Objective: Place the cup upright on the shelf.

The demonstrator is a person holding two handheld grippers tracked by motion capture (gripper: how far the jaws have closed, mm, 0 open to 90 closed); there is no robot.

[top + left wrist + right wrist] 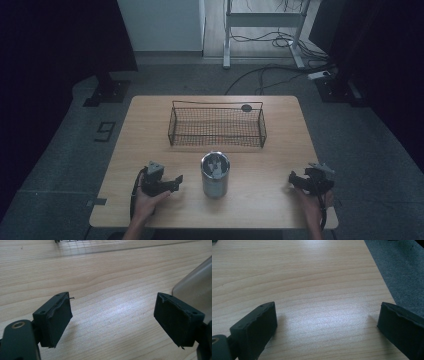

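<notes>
I see a wooden table (pixel 150 115) with a black wire basket (pixel 217 125) near its far edge, at twelve o'clock from the middle. A small dark round thing (pixel 246 107) sits on the basket's back rim. Past the table, cables (pixel 280 42) lie on the floor by a white frame.

The metal cup (pixel 215 175) stands upright at six o'clock from the basket, well apart from it. It is shiny and grey, and something pale lies inside it that I cannot make out.

My left gripper (pixel 176 181) rests at nine o'clock from the cup, near it, jaws spread, holding nothing. The cup's side shows at three o'clock in the left gripper view. My right gripper (pixel 292 178) sits at three o'clock from the cup, well apart, jaws spread over bare wood. Nothing stands between either gripper and the cup.
</notes>
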